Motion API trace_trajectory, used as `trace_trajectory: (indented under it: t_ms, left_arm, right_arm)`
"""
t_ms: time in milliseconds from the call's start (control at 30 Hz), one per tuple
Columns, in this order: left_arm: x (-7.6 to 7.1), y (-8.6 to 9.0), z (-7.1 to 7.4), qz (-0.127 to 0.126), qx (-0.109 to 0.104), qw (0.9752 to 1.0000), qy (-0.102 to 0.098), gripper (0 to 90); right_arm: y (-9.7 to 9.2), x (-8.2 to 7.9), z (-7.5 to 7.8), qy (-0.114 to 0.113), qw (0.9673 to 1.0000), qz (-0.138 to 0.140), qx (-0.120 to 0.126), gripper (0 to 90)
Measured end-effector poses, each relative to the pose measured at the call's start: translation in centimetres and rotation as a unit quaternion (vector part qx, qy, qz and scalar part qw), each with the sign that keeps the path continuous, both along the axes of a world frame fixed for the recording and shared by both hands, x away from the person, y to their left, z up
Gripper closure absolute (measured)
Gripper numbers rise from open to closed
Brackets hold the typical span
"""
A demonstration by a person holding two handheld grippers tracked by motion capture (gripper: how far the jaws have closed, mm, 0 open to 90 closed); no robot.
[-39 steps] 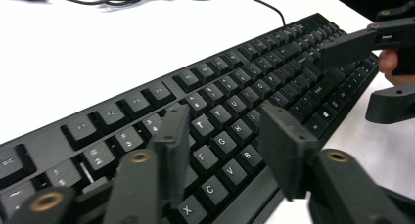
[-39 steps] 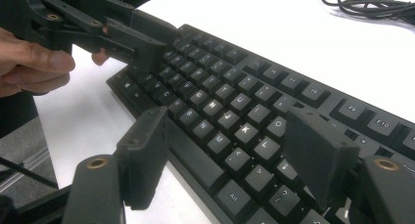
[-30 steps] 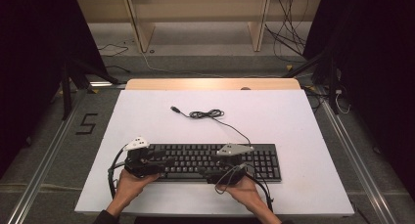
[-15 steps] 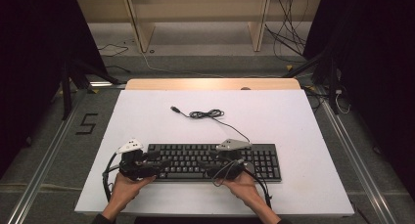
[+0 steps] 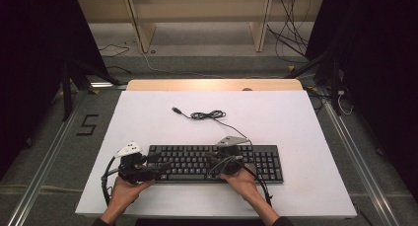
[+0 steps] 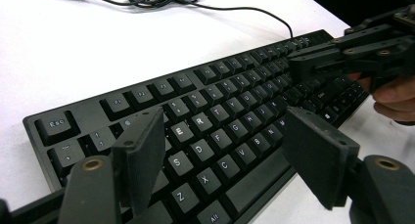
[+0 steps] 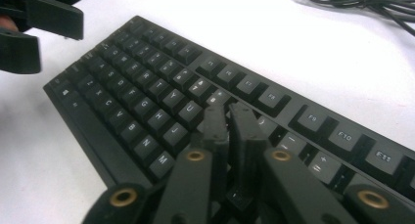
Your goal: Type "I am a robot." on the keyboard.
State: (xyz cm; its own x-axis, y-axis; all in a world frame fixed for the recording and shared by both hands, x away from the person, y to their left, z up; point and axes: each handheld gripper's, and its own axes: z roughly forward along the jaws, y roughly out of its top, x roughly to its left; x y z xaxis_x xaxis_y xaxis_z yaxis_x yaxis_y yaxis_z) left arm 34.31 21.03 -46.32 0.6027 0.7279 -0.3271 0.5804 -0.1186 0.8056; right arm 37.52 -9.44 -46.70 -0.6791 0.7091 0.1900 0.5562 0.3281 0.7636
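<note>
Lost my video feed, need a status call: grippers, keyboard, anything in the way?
Left gripper open over the keyboard, jaws just widened, nothing between. Right gripper just closed, shut empty, tips over the middle keys. Coiled cable lies behind, clear of both.

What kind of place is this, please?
Probably a lab recording station: a white table holding one black keyboard, dark curtains at the sides, and loose cables on the floor behind.
</note>
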Motion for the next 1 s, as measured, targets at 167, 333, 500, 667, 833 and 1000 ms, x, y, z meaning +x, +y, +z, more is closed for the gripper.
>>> trace_trajectory:
  t_ms: [167,333,500,667,833,1000]
  left_arm:
    - [-0.2,0.0,-0.1,-0.002,-0.001,1.0000,0.000,31.8]
    - [-0.4,0.0,-0.1,-0.003,0.001,1.0000,-0.001,31.7]
    - [-0.3,0.0,-0.2,-0.003,0.003,1.0000,-0.001,31.7]
    - [-0.3,0.1,-0.2,0.000,0.001,1.0000,-0.002,31.8]
    - [-0.3,0.2,-0.2,0.002,0.001,1.0000,-0.001,31.8]
    - [-0.2,0.3,-0.2,0.005,0.002,1.0000,-0.001,32.0]
  right_arm:
    - [0.7,0.4,-0.4,0.004,0.9999,0.001,-0.011,90.0]
    - [1.0,0.8,-0.8,0.004,0.9997,-0.002,-0.023,90.0]
    - [1.1,1.0,-1.2,0.009,0.9995,-0.005,-0.031,90.0]
    - [1.2,1.1,-1.5,0.009,0.9992,0.000,-0.039,90.0]
    - [1.2,1.1,-1.5,0.009,0.9992,-0.002,-0.039,90.0]
    - [0.9,1.0,-1.2,0.011,0.9997,-0.007,-0.021,85.5]
